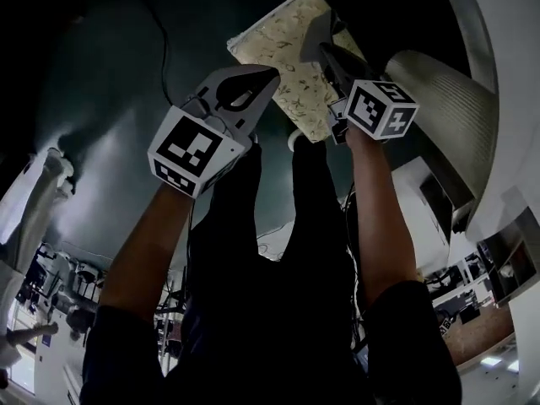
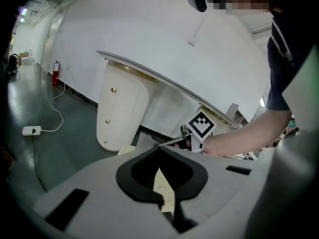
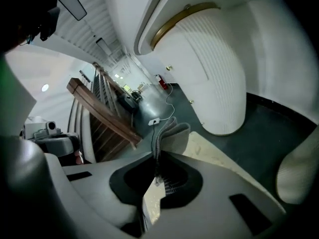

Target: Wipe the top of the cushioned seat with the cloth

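The right gripper (image 1: 329, 57) is clamping its jaws on a bunched fold of the grey cloth (image 1: 313, 30). It is holding the cloth over the far right part of the cushioned seat (image 1: 274, 45). The rest of the cloth is standing up in folds just beyond the jaw tips, and its lower edge is lying against the seat's cream, speckled top. The seat is sitting low on the dark green floor (image 2: 75, 128), directly in front of the person, with its near corner pointing toward the legs.

The left gripper (image 1: 268, 75) is hovering by the seat's near left edge with its jaws pressed together and nothing between them. Whether it is touching the cushion cannot be told.

A white ribbed counter (image 3: 219, 78) with a gold trim band is standing just beside the seat's right edge. Farther off, a white power strip (image 2: 31, 130) is lying on the floor with its cable trailing toward the wall, where a red fire extinguisher (image 2: 56, 72) is standing.
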`<state>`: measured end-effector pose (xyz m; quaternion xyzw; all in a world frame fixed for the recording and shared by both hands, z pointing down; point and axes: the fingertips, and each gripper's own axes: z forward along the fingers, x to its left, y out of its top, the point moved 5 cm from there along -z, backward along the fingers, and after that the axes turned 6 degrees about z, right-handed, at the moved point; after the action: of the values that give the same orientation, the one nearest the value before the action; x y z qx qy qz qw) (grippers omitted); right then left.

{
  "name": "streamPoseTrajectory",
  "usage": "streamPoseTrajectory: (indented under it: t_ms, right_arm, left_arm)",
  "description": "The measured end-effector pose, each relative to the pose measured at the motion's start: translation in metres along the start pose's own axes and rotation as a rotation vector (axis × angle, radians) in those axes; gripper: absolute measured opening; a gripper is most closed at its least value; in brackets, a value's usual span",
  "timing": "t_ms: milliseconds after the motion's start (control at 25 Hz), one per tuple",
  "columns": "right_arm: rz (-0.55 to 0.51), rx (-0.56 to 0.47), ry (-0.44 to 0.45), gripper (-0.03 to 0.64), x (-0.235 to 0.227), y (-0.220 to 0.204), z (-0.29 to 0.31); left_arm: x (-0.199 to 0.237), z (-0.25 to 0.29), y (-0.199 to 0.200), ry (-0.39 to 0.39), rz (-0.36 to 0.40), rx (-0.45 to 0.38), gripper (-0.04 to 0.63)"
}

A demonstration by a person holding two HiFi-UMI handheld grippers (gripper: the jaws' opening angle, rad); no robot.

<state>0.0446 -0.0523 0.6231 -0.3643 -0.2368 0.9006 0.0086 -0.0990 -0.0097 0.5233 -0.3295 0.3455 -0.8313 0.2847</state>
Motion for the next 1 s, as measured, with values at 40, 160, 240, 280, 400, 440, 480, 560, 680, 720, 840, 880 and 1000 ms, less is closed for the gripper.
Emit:
streamPoseTrajectory:
  t_ms: [40, 160, 240, 280, 400, 440, 480, 560, 680, 720, 840, 880, 1000]
  right_arm:
    - [0.004, 0.009, 0.011, 0.034, 0.008, 0.0, 0.013]
    - [0.03, 0.032, 0.041, 0.034, 0.03, 0.002, 0.049]
    - [0.05, 0.046, 0.046, 0.034, 0.039, 0.002, 0.07]
    - [0.056, 0.053, 0.041, 0.034, 0.043, 0.0, 0.08]
    - [0.074, 0.075, 0.012, 0.034, 0.057, -0.005, 0.107]
    - [0.082, 0.081, 0.001, 0.034, 0.059, -0.007, 0.112]
    - [0.092, 0.083, -0.011, 0.033, 0.058, -0.01, 0.113]
    - [0.117, 0.086, -0.04, 0.034, 0.042, -0.021, 0.1]
    - [0.153, 0.087, -0.091, 0.033, 0.006, -0.043, 0.06]
    - [0.165, 0.087, -0.101, 0.034, -0.005, -0.051, 0.046]
    - [0.206, 0.082, -0.125, 0.034, -0.028, -0.067, 0.012]
    - [0.219, 0.08, -0.137, 0.033, -0.034, -0.072, 0.003]
    - [0.257, 0.068, -0.163, 0.034, -0.048, -0.088, -0.02]
  left_arm:
    - [0.007, -0.008, -0.003, 0.006, -0.005, 0.0, 0.008]
    - [0.026, -0.027, -0.012, 0.028, -0.023, -0.004, 0.008]
    - [0.041, -0.038, -0.02, 0.04, -0.041, -0.011, 0.008]
    - [0.049, -0.044, -0.023, 0.044, -0.049, -0.014, 0.008]
    - [0.077, -0.063, -0.028, 0.042, -0.063, -0.016, 0.008]
    - [0.085, -0.067, -0.028, 0.038, -0.063, -0.014, 0.008]
    - [0.089, -0.068, -0.028, 0.032, -0.062, -0.011, 0.008]
    - [0.085, -0.059, -0.028, 0.014, -0.054, -0.003, 0.008]
    - [0.056, -0.032, -0.025, -0.023, -0.031, 0.011, 0.008]
    - [0.045, -0.022, -0.023, -0.035, -0.023, 0.014, 0.008]
    - [0.02, 0.0, -0.012, -0.07, 0.006, 0.026, 0.008]
    - [0.015, 0.006, -0.008, -0.082, 0.016, 0.03, 0.008]
    - [-0.002, 0.021, -0.003, -0.117, 0.039, 0.044, 0.008]
